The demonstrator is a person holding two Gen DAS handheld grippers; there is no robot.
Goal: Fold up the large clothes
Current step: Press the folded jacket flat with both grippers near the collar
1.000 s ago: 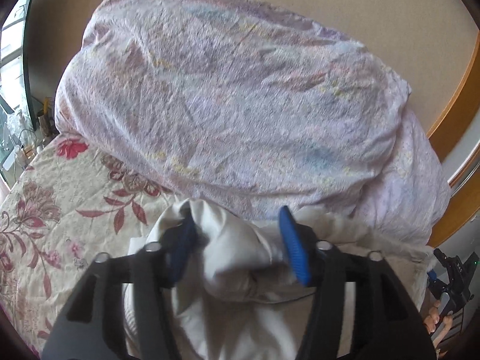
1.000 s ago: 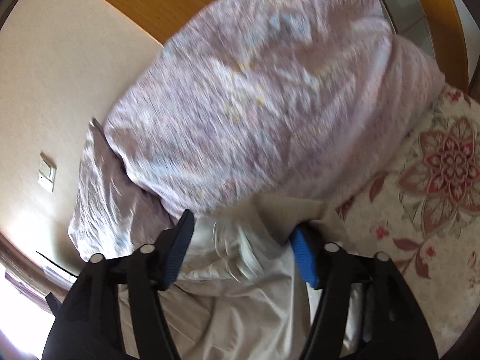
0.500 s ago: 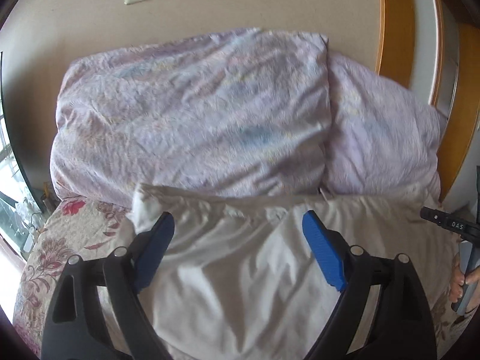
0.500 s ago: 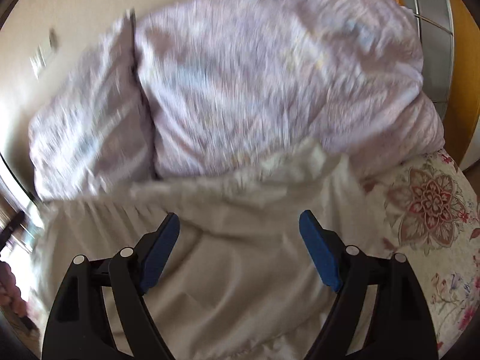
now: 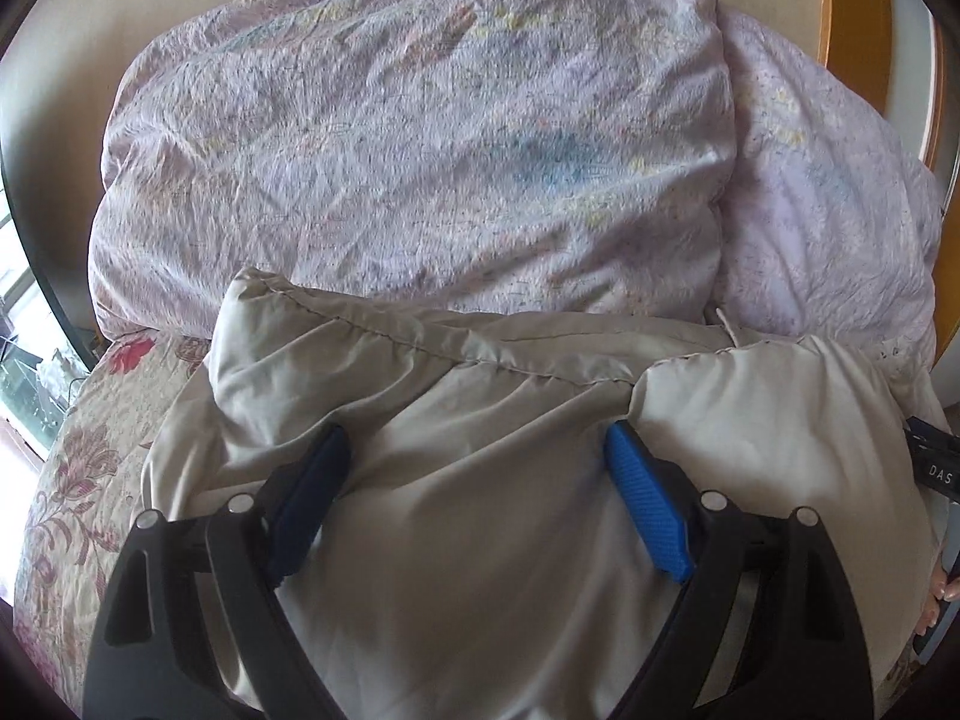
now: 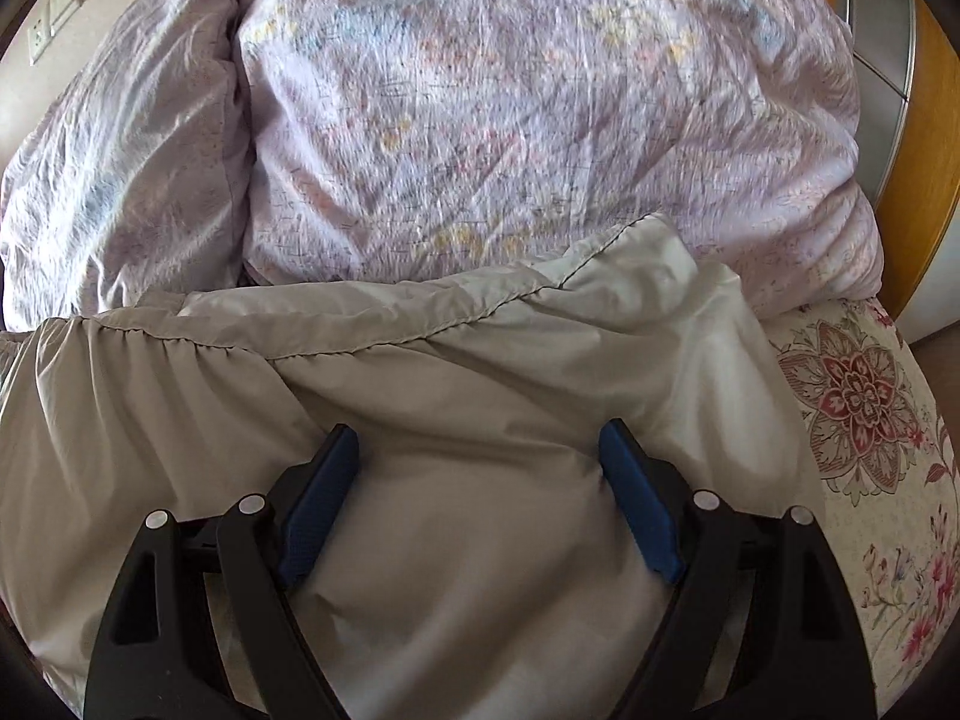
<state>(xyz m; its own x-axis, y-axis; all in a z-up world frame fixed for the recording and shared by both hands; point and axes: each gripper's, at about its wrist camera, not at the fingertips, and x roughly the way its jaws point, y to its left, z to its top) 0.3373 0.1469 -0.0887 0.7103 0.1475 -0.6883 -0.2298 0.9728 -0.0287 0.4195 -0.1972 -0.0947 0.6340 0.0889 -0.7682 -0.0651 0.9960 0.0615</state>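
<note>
A second ago both tools were clamped on bunched folds of the pale grey-beige padded garment (image 5: 492, 540). Left tool (image 5: 480, 480): blue pads now spread wide, fabric lying loose between them, not pinched. Right tool (image 6: 480, 468): same, pads apart. The garment has gone from a gathered lump to a sheet spread on the bed, stitched hem against the lilac crinkled pillows (image 5: 420, 150).

Garment (image 5: 480, 540) spread on the bedspread (image 5: 90, 450), far hem up against the pillows (image 5: 420, 150). Two pillows side by side against the wall (image 5: 54, 60). Left gripper (image 5: 474, 450) and right gripper (image 6: 480, 438) over the garment, jaws wide, cloth lying loose between.
</note>
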